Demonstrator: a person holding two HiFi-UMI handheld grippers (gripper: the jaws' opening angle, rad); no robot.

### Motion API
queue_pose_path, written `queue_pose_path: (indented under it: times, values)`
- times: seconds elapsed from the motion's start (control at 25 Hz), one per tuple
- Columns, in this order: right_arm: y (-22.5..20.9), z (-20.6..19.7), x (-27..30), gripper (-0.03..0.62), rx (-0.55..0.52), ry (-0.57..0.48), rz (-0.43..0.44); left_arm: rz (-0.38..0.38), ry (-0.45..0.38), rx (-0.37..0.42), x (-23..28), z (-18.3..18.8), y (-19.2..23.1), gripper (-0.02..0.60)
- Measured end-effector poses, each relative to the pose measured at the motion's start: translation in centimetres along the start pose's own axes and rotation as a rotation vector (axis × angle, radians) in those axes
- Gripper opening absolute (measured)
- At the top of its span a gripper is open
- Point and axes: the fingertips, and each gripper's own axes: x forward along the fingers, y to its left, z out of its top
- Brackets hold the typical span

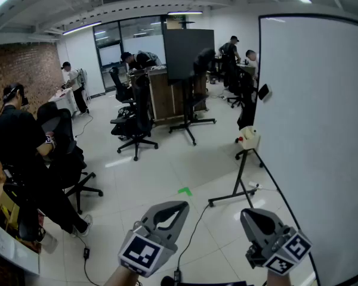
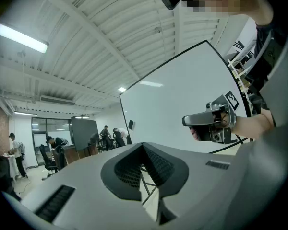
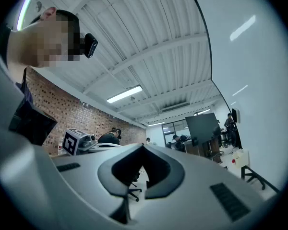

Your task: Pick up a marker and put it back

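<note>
One whiteboard (image 1: 316, 130) at right, one black board (image 1: 188, 52) farther back. Two grippers, left gripper (image 1: 178, 207) and right gripper (image 1: 247, 214), both clenched on nothing. One small dark thing (image 1: 263, 92) stuck on the whiteboard, possibly the marker, too small to tell.

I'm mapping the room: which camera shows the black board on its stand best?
The head view: the black board shows whole, stand included. Both gripper views show it small and distant.
</note>
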Motion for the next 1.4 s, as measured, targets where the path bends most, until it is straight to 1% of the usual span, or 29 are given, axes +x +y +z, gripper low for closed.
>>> queue_pose_path:
  times: [0.12, 0.2, 0.32, 0.48, 0.64, 0.84, 1.12, 1.32, 1.4]
  values:
    - [0.4, 0.2, 1.3, 0.018, 0.018, -0.011, -0.001, -0.013, -0.004, 0.000, -0.4, -0.2, 1.3, -0.002]
    - [0.9, -0.1, 2.7, 0.018, 0.005, -0.005, 0.005, -0.016, -0.011, -0.001, -0.7, -0.5, 2.6, -0.002]
    - [1.6, -1.0, 5.7, 0.018, -0.021, 0.020, 0.007, -0.016, -0.017, -0.009, -1.0, -1.5, 5.4, -0.002]
    - [1.9, -1.7, 10.3, 0.018, -0.030, 0.034, 0.002, -0.044, -0.026, -0.018, -0.9, -2.6, 9.7, -0.002]
    - [1.6, -3.2, 14.9, 0.018, -0.049, 0.050, -0.019, -0.067, -0.037, -0.021, -0.5, -4.1, 14.0, -0.002]
    - [1.6, -4.8, 18.7, 0.018, -0.067, 0.066, -0.065, -0.107, -0.051, -0.035, -0.3, -5.7, 17.9, -0.002]
    - [0.7, -5.9, 22.3, 0.018, -0.094, 0.101, -0.094, -0.157, -0.046, -0.061, 1.3, -7.3, 20.7, -0.003]
    - [-1.5, -6.4, 23.5, 0.018, -0.095, 0.105, -0.109, -0.170, -0.044, -0.082, 3.5, -7.9, 21.9, -0.002]
    - [-2.9, -6.5, 24.0, 0.018, -0.098, 0.106, -0.109, -0.176, -0.043, -0.078, 4.9, -8.1, 22.2, -0.002]
